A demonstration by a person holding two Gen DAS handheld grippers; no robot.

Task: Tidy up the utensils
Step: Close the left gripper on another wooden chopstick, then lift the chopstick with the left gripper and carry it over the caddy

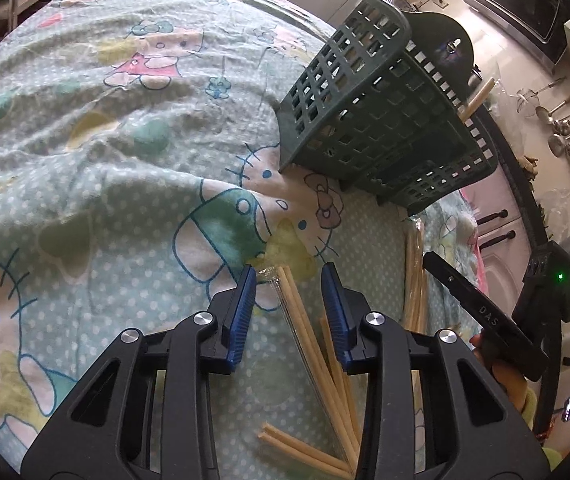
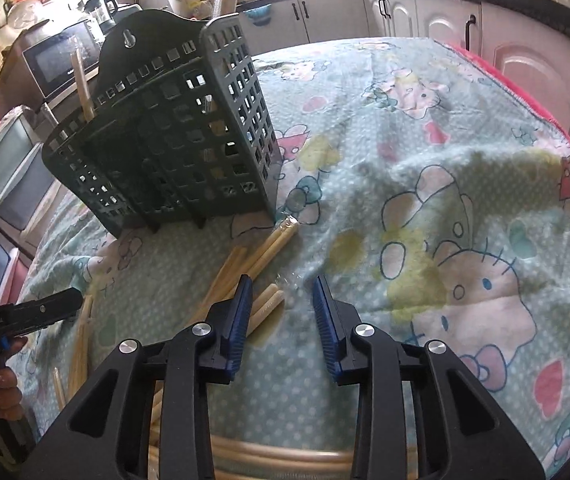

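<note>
Now, with my left tool (image 1: 288, 280) spread wide and empty over the wrapped pale wooden chopsticks (image 1: 305, 320) lying just before the dark green slotted plastic holder (image 1: 369, 120), I should straddle one pair squarely before closing.

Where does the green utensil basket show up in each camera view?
Left wrist view: basket in the upper right, tilted by the fisheye, standing on the cloth.
Right wrist view: basket in the upper left, on the same cloth.
Shared landmark: the single chopstick sticking up from the basket's back compartment, with loose chopsticks lying just in front of it.
</note>
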